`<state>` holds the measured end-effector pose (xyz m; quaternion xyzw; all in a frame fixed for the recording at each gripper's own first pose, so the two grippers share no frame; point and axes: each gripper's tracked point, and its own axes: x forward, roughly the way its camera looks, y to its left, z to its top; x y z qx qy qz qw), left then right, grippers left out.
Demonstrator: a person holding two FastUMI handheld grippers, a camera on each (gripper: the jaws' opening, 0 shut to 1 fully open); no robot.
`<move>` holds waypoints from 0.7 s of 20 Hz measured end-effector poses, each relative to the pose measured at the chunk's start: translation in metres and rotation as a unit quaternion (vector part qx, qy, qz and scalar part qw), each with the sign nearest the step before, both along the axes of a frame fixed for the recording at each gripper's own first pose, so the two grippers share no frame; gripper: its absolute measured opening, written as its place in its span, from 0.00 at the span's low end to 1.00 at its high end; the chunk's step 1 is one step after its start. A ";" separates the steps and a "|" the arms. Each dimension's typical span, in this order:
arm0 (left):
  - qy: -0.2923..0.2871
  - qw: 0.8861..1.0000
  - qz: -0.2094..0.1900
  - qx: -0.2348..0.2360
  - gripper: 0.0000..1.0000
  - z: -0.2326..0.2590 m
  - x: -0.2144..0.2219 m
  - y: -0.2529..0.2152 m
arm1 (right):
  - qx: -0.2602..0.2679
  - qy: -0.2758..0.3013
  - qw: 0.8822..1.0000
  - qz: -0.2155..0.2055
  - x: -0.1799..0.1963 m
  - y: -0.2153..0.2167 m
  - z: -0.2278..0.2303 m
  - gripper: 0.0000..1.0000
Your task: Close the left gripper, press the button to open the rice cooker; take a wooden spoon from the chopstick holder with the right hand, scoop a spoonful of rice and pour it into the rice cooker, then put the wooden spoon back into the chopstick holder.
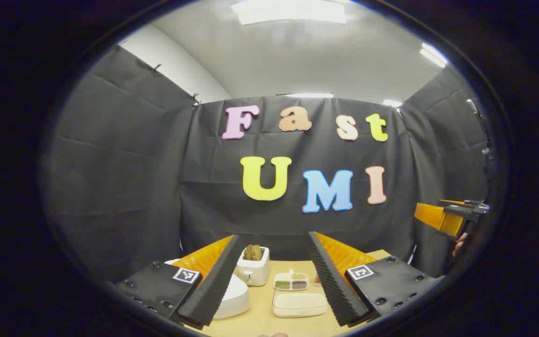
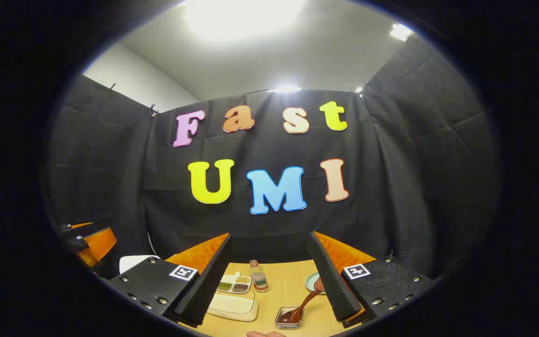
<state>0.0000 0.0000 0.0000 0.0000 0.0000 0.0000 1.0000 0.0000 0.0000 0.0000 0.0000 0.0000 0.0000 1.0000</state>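
Note:
My left gripper [image 1: 273,237] is open and holds nothing. Past its fingers stands a white chopstick holder [image 1: 252,270] with brown wooden utensils [image 1: 252,252] sticking out of its top. The white rice cooker [image 1: 235,296] sits low on the left, partly hidden behind one finger, with its lid down. A cream rectangular box [image 1: 300,304] lies in front. My right gripper [image 2: 269,235] is open and empty above the table. Below it are the cream box [image 2: 232,305] and a brown spoon [image 2: 303,305] resting in a small dish [image 2: 289,318]. An edge of the cooker [image 2: 134,263] shows at the left.
A divided dish of grains [image 1: 291,281] [image 2: 234,284] sits behind the cream box. A small bottle [image 2: 258,276] and a teal plate [image 2: 311,282] stand farther back on the wooden table [image 2: 279,290]. The other gripper shows at each view's edge [image 1: 452,217] [image 2: 87,241].

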 end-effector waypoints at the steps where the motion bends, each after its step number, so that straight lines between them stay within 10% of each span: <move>1: 0.004 1.000 0.003 -0.001 0.99 -0.002 0.003 0.001 | -0.002 0.001 1.000 0.003 0.001 0.001 0.001 0.98; 14: -0.017 0.998 0.056 0.004 0.99 0.007 0.018 0.019 | 0.017 -0.004 0.999 0.040 0.031 0.008 0.009 0.98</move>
